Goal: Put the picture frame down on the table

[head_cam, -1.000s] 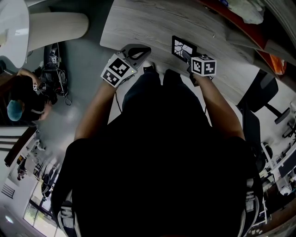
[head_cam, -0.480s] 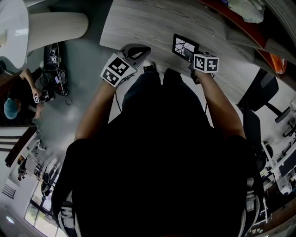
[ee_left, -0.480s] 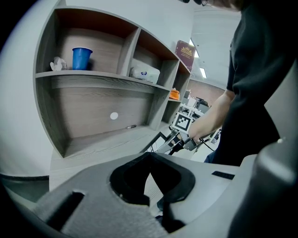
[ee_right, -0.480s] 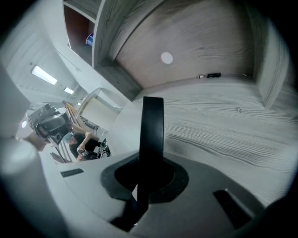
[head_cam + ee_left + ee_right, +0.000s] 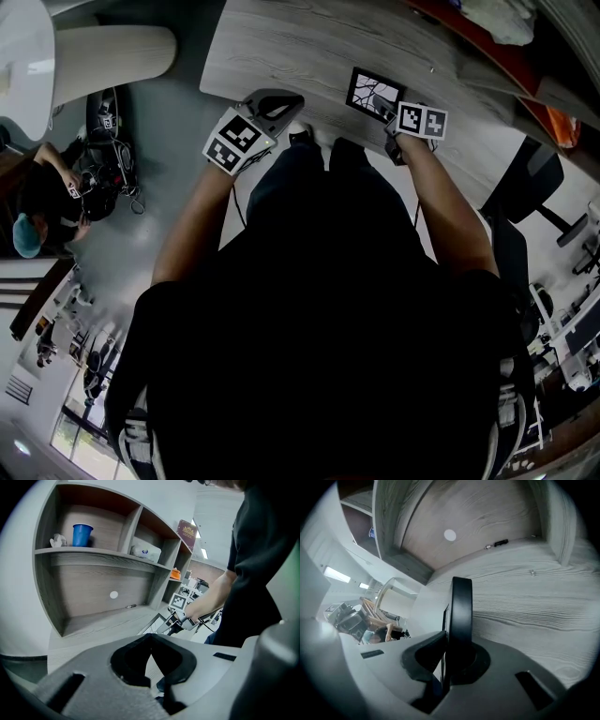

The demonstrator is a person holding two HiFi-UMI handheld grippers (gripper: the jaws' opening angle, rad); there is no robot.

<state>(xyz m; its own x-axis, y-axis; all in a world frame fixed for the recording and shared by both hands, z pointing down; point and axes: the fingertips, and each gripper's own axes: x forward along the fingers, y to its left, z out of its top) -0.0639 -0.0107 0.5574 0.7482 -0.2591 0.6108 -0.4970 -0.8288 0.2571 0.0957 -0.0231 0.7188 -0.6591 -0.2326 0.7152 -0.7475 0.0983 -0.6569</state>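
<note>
Item one: a black rectangular picture frame [image 5: 374, 93] with a slim border, enclosing a white picture marked with dark branching lines. It is clamped by one edge in the jaws of the right gripper [image 5: 383, 111] and is seen edge-on in the right gripper view [image 5: 460, 616]. It sits over the near part of the light grey wood-grain table [image 5: 309, 47]. Contact between the frame and the table surface cannot be confirmed.

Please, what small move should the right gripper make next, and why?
Probably lower the right gripper until the picture frame lies on the table. Its jaws are shut on the frame's edge, and the frame does not yet seem to lie flat.
</note>
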